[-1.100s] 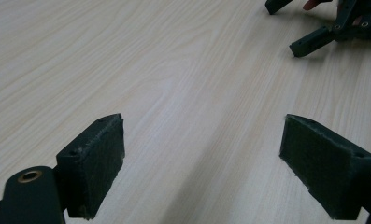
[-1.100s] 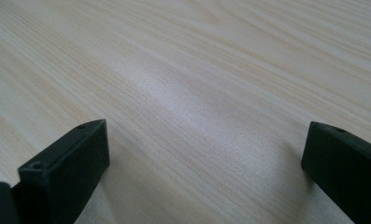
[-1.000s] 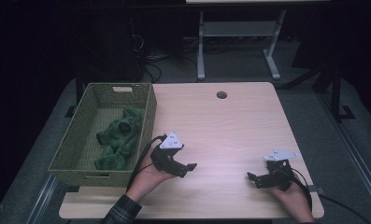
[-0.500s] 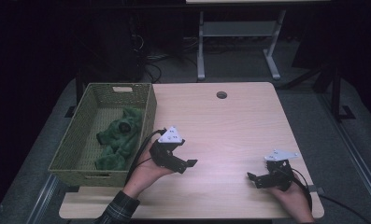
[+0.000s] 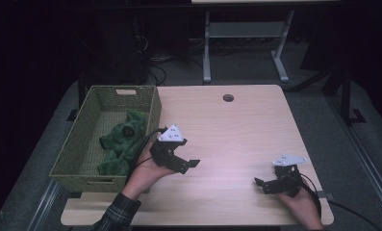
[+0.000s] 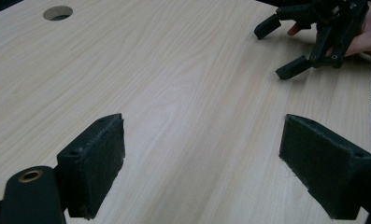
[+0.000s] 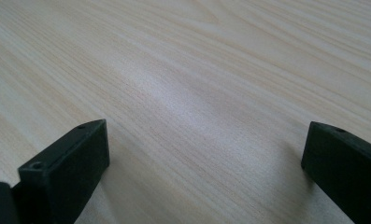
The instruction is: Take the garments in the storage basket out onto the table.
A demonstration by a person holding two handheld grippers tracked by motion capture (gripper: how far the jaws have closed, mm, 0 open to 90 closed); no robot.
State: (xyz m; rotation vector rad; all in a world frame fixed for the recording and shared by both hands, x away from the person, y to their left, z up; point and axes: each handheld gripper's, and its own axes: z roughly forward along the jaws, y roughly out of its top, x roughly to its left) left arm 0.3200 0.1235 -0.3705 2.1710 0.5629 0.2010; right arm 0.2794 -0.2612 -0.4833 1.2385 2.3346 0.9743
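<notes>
A woven olive basket (image 5: pixel 78 179) stands on the left edge of the light wooden table (image 5: pixel 232 134). A crumpled green fabric bundle (image 5: pixel 123 142) lies inside it. My left gripper (image 5: pixel 186 166) hovers just right of the basket, held in a hand. In the left gripper view its jaws (image 6: pixel 202 163) stand wide open over bare wood with nothing between them. My right gripper (image 5: pixel 261 185) rests low near the front right corner, also open, and the right gripper view (image 7: pixel 206 158) shows bare tabletop between its jaws. The left gripper view catches the right gripper (image 6: pixel 272 53) farther off.
A round cable hole (image 5: pixel 228 97) sits near the table's far edge, seen too in the left gripper view (image 6: pixel 58 12). Beyond the table are a white metal frame (image 5: pixel 244 48) and dark floor with cables. A broad stretch of wood lies between the two grippers.
My left gripper has risen slightly and drifted a little left toward the basket, still open. The right gripper has stayed where it was.
</notes>
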